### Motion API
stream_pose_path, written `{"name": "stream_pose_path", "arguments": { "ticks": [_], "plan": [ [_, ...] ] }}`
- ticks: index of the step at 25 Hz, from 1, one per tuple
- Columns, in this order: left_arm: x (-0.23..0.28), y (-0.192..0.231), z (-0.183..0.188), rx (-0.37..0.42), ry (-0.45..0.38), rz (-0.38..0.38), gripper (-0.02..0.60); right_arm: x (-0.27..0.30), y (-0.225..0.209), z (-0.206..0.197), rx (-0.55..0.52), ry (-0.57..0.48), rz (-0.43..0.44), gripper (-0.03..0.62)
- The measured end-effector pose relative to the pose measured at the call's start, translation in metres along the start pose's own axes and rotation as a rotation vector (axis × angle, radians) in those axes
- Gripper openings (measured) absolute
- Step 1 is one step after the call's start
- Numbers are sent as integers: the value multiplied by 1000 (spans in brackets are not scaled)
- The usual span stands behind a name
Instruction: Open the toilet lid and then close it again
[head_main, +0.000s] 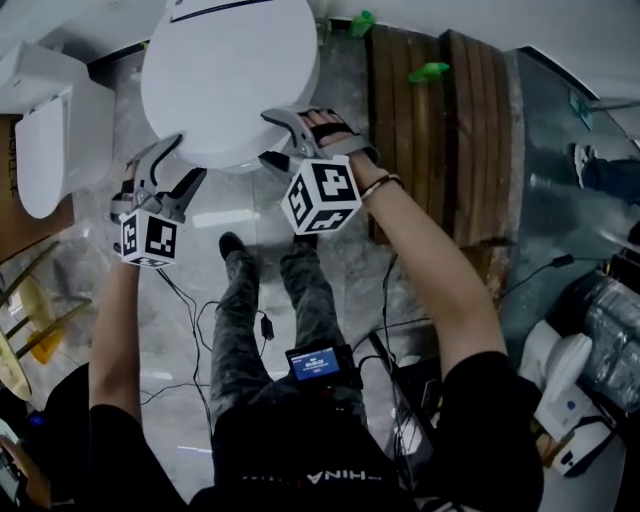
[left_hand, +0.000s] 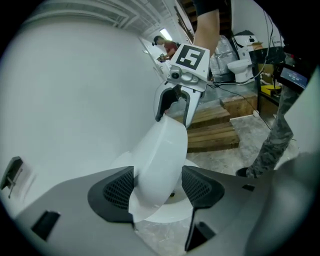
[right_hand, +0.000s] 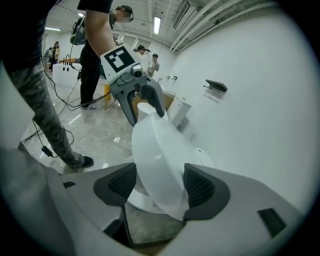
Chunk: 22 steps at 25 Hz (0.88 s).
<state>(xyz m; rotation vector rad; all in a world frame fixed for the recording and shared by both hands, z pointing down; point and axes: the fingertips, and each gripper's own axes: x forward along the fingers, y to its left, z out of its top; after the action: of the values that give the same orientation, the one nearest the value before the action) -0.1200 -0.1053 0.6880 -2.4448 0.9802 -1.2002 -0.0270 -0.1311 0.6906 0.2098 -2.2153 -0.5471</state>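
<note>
The white toilet lid (head_main: 230, 80) fills the top of the head view. My left gripper (head_main: 190, 157) holds its front rim on the left, and my right gripper (head_main: 268, 137) holds the same rim on the right. In the left gripper view the tilted lid (left_hand: 160, 155) stands between my left gripper's (left_hand: 158, 187) pads, which touch both its faces. The right gripper view shows the same: the lid's (right_hand: 160, 150) edge is clamped in my right gripper (right_hand: 160, 185). Under the raised lid, part of the white seat (left_hand: 167, 216) shows.
A wooden pallet (head_main: 440, 130) lies right of the toilet. Another white toilet (head_main: 50, 140) stands at the left, with more fixtures at the lower right (head_main: 560, 380). Cables (head_main: 200, 320) run over the marble floor beside the person's legs (head_main: 270, 300). A white wall (left_hand: 65, 90) stands close behind.
</note>
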Motion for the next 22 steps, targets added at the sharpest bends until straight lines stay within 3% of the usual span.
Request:
{"name": "stream_pose_path", "arguments": {
  "ticks": [11,22],
  "plan": [
    [35,-72,-54,61,-50,-22,291,48,69,-47,-80,42,-45,291],
    [91,-131,-118,135,-35,23,291,114,126,-104,-172,66,-161,296]
  ]
}}
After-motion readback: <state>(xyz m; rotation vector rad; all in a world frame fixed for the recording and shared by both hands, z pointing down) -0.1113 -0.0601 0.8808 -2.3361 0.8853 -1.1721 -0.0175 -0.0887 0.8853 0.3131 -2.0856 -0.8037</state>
